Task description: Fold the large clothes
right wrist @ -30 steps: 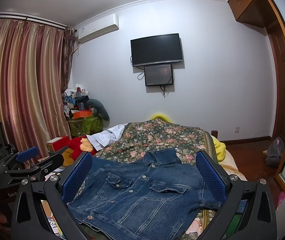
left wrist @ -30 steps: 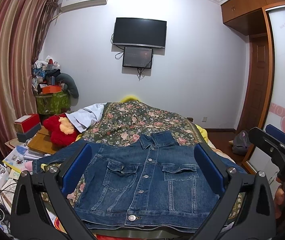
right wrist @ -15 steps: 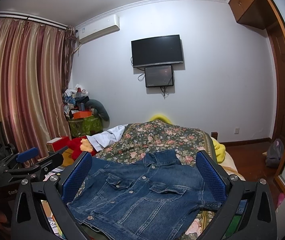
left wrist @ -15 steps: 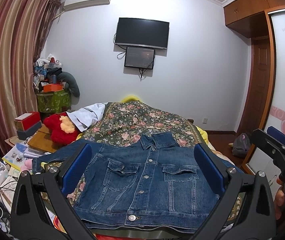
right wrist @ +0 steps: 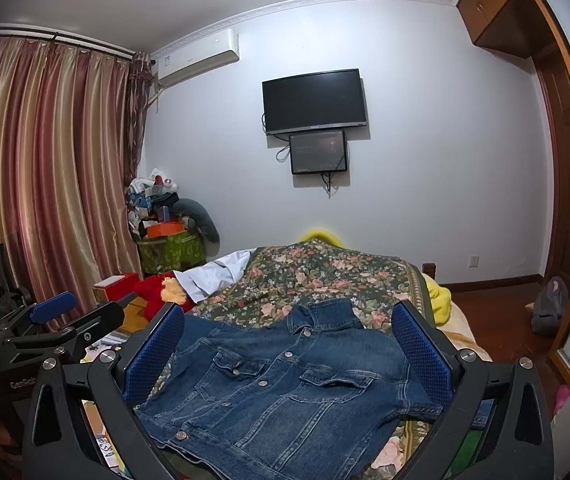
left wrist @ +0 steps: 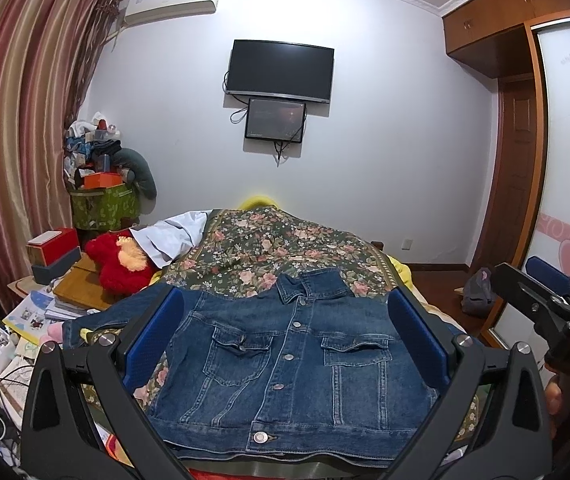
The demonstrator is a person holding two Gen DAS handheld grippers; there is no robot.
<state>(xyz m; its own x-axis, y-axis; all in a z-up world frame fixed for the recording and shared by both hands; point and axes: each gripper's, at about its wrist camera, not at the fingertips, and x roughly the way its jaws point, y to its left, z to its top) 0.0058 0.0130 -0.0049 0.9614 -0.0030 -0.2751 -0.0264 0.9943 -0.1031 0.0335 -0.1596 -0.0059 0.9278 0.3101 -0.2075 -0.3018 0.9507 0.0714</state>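
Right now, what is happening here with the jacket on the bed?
A person holds a claw in each hand above a denim jacket that lies spread flat, buttoned, front up, on the floral bedcover. The left claw and the right claw are both open and hold nothing. Neither touches the jacket, so no fold is made yet.

This is looking like a lived-in bedroom in a home. A bed (left wrist: 401,276) under a floral cover (left wrist: 285,252) is filling the middle, with a wall-mounted television (left wrist: 281,70) hanging over its far end. Striped curtains (right wrist: 45,168) are hanging along the left wall beneath an air conditioner (right wrist: 199,56). A wooden wardrobe (left wrist: 501,4) is running along the right side, and boxes and clothes are piling up in the far left corner (left wrist: 101,168).
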